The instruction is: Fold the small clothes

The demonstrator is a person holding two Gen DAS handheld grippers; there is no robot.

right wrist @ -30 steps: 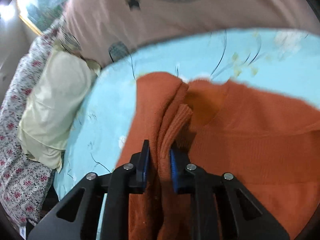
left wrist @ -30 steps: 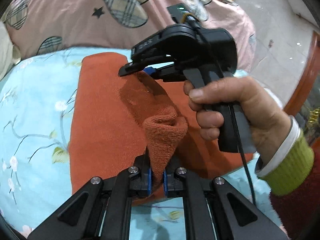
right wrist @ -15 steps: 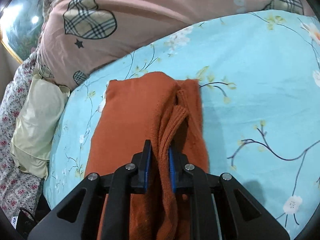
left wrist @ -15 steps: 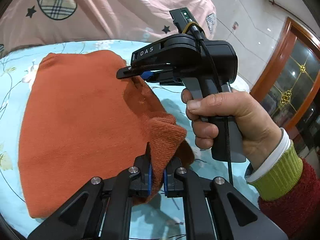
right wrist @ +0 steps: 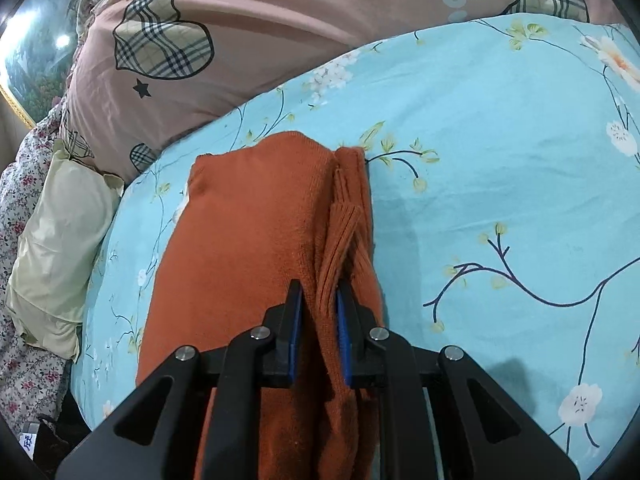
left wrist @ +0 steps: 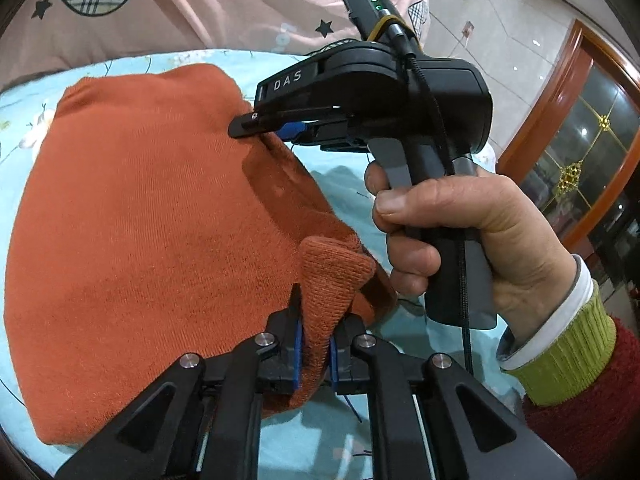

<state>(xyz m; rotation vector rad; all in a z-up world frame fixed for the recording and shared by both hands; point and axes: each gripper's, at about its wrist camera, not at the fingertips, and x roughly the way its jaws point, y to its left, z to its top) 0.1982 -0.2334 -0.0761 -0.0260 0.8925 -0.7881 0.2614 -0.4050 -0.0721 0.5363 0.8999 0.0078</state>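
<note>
An orange knit sweater (left wrist: 152, 232) lies folded on a light blue flowered bedsheet (right wrist: 500, 168). My left gripper (left wrist: 314, 336) is shut on a ribbed cuff or edge of the sweater at its near right corner. My right gripper (right wrist: 318, 320) is shut on a bunched ribbed fold of the sweater (right wrist: 256, 248) along its right edge. In the left wrist view the right gripper (left wrist: 264, 130) pinches the sweater's far right edge, held by a hand in a green cuff.
A pink quilt (right wrist: 280, 28) with plaid hearts lies bunched at the far side of the bed. A pale yellow pillow (right wrist: 60, 248) sits at the left. A wooden cabinet with glass doors (left wrist: 576, 160) stands beyond the bed's right side.
Both grippers have carried the sweater's right part over to the left, so the sweater now lies narrower and folded. Both stay shut on the fabric.
</note>
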